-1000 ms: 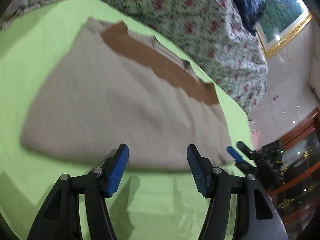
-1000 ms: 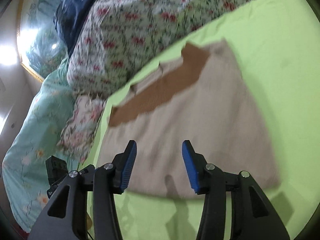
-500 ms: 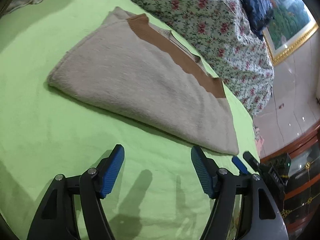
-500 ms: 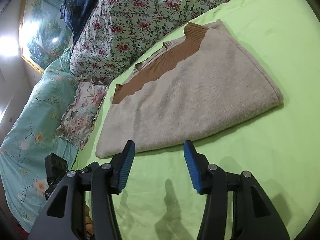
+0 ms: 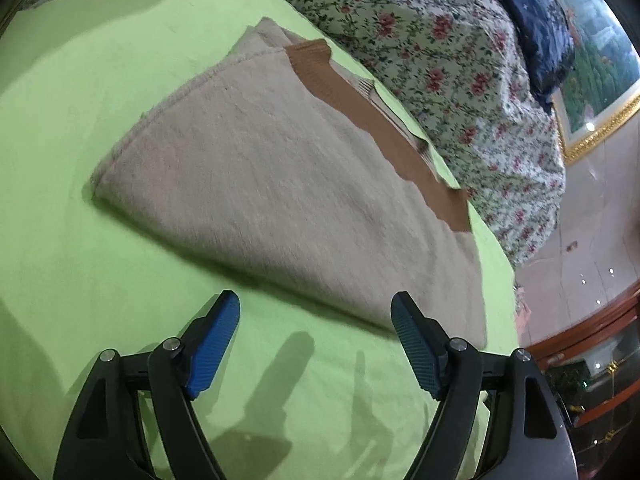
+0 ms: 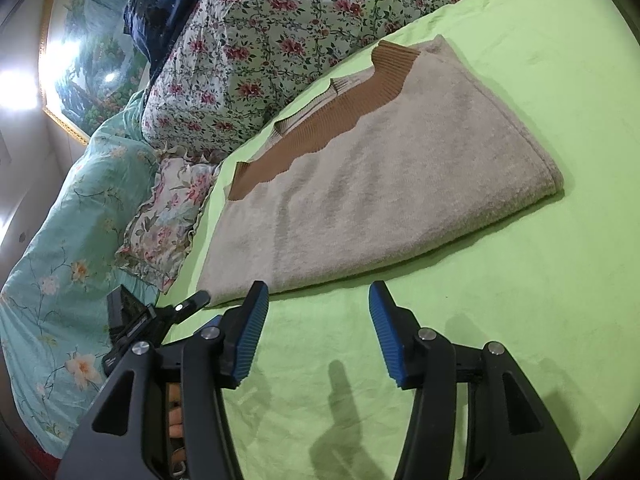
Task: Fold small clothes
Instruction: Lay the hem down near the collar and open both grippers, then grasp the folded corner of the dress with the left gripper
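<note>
Folded beige knit sweater with a brown ribbed band (image 5: 280,184) lies flat on the green bed sheet (image 5: 80,264), past both grippers.

Left gripper (image 5: 316,344) is opening wide, holding nothing; the sweater's near edge sits just beyond its blue fingertips (image 5: 216,336). Right gripper (image 6: 316,328) is half open and empty too. A grab at only the top layer could pull the fold apart.

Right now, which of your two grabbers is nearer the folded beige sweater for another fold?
Probably the left gripper: its opening jaws are empty, and one pad already overlaps the sweater's near corner. The right gripper, open and empty, sits over bare green sheet by the edge.
</note>
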The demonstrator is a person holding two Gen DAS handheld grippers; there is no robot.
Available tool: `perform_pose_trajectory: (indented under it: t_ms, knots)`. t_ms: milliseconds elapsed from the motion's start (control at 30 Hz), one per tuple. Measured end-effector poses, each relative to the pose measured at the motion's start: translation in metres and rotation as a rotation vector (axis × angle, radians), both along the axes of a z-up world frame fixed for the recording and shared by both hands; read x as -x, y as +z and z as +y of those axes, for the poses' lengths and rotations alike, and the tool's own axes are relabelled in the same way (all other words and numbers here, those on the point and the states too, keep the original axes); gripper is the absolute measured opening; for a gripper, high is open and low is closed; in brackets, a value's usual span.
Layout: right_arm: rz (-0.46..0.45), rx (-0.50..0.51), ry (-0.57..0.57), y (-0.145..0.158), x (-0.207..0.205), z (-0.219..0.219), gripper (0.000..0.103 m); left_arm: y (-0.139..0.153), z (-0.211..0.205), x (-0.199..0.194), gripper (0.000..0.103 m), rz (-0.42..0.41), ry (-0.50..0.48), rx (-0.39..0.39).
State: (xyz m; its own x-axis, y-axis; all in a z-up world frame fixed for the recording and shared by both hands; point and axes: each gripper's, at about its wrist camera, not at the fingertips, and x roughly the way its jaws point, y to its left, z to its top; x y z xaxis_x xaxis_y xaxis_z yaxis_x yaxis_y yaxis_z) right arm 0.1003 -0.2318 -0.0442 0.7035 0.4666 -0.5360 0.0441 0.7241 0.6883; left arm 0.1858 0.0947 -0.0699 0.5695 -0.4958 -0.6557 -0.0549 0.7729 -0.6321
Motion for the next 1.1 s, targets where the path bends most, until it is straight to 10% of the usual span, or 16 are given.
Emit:
perform_pose_trajectory:
  t_ms: [333,433,633,1100]
  knots:
    - [-0.010,0.003,0.003,0.012,-0.009,-0.006,0.054,0.008,0.048,-0.049,0.075,0.006,0.206,-0.013]
    - [-0.008,0.013,0.000,0.015,-0.018,-0.015,0.054,0.015,0.047,-0.057,0.057,-0.017,0.207,-0.044]
    - [-0.007,0.043,-0.016,0.021,-0.037,-0.035,0.055,0.045,0.020,-0.061,0.012,-0.124,0.127,-0.129]
    - [0.008,-0.064,0.060,0.035,-0.089,-0.069,0.055,0.094,-0.143,-0.042,0.008,-0.355,-0.320,-0.215]
